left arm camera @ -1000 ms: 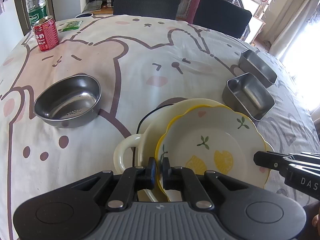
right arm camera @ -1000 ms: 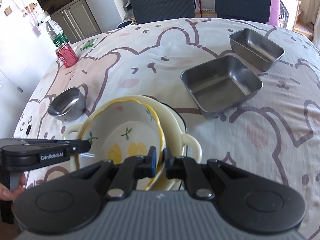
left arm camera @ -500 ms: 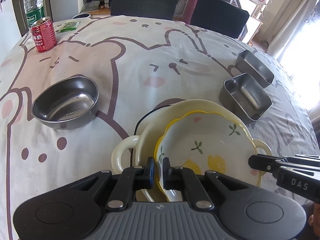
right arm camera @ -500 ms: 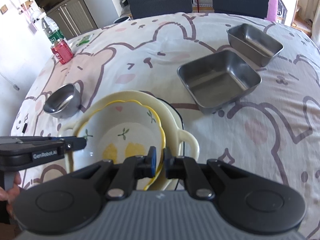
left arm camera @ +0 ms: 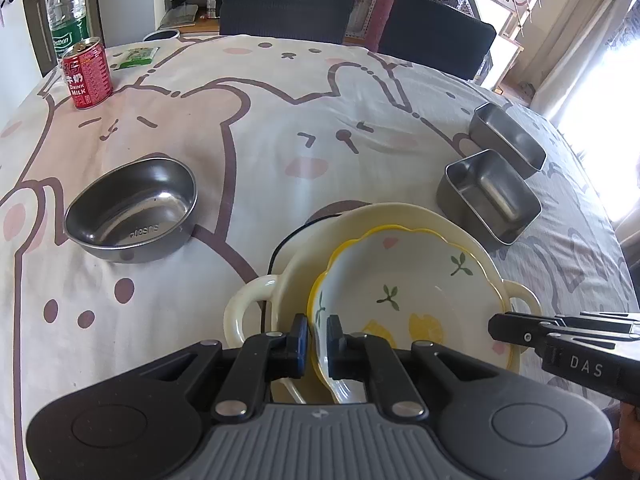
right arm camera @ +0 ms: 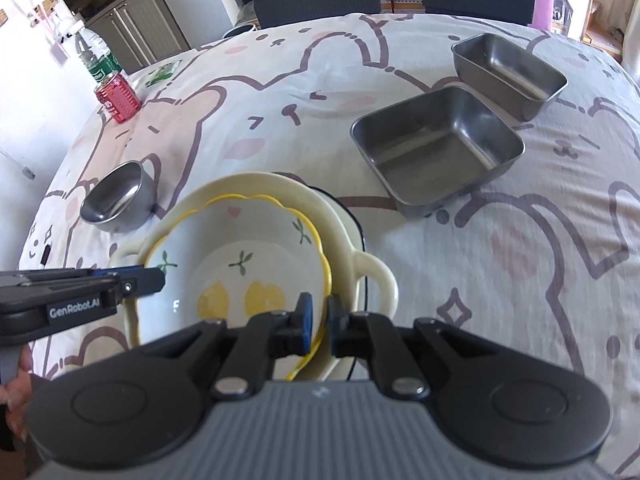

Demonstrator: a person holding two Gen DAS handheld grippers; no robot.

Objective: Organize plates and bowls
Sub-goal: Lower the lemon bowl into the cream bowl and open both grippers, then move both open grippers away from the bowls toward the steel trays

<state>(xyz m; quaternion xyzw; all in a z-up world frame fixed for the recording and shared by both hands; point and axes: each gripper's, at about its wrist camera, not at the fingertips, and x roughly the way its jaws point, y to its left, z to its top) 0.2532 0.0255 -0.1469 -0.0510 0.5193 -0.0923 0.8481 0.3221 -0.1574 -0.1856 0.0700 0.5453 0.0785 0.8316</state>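
A white bowl with a wavy yellow rim and lemon print [left arm camera: 400, 280] [right arm camera: 240, 256] rests inside a cream two-handled dish [left arm camera: 248, 308] [right arm camera: 376, 276] near the table's front. My left gripper [left arm camera: 317, 338] is shut on the bowl's near-left rim. My right gripper [right arm camera: 320, 316] is shut on its right rim. Each gripper also shows from the side in the other view: the right gripper [left arm camera: 520, 330], the left gripper [right arm camera: 140, 280]. A thin black edge peeks out beneath the cream dish.
A round steel bowl [left arm camera: 132, 208] [right arm camera: 116, 200] sits to the left. Two rectangular steel trays [right arm camera: 436, 148] [right arm camera: 508, 72] stand to the right. A red can [left arm camera: 86, 74] and a water bottle [left arm camera: 68, 20] are at the far left corner. Dark chairs [left arm camera: 288, 0] line the far side.
The lemon bowl has settled lower into the cream dish, whose right handle has come into sight. Both grippers stay clamped on the rim.
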